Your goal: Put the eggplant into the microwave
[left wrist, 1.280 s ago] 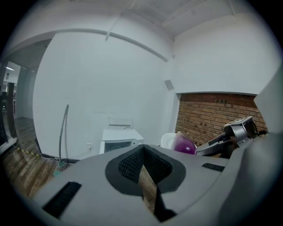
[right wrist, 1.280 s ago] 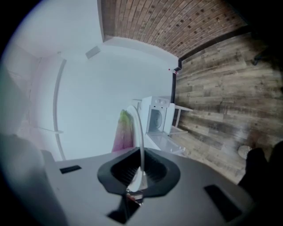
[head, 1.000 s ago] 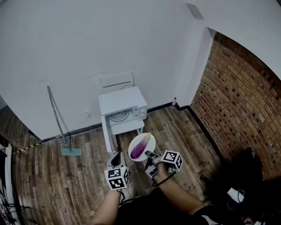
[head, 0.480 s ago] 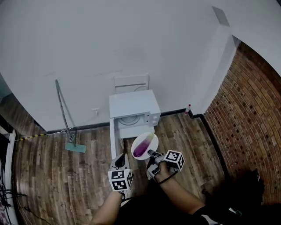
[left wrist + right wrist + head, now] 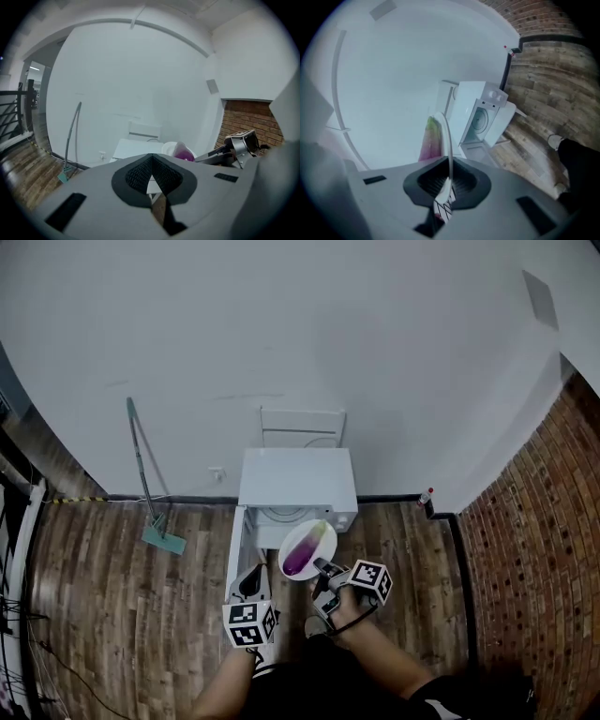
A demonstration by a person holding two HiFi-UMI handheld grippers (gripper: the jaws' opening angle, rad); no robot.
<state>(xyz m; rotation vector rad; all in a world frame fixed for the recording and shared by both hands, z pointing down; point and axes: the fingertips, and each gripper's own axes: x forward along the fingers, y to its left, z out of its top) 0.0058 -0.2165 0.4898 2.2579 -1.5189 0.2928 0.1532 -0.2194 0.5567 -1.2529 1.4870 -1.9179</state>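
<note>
Around you:
- The boxy white microwave point(image 5: 298, 482) stands against the plain white wall point(image 5: 281, 324). Its flat white door point(image 5: 234, 545) is swung open on your left. The round turntable point(image 5: 478, 121) shows inside, seen from the right gripper view.
- The slatted back of a white chair point(image 5: 302, 426) shows behind the oven.
- A long thin-handled mop with a teal head point(image 5: 142, 465) leans on the wall, well off to the left.
- A small red-capped bottle point(image 5: 428, 494) sits at the skirting on the right, beside the rough red brick wall point(image 5: 534, 559).
- The floor is brown wooden planks point(image 5: 112, 615), with a streaky grain.

In the way: the open door's edge juts towards you. Your left gripper point(image 5: 251, 579) is just beside it, its dark ribbed pads closed tip to tip on nothing.

Your right gripper point(image 5: 319, 566) pinches the rim of the thin, smooth, round white plate point(image 5: 321, 549) (a bare sliver, edge-on, in its own view). The glossy purple eggplant with a pale green end point(image 5: 300, 557) lies lengthwise on that plate. The plate is held up in front of the open cavity, and the eggplant is not yet inside.
</note>
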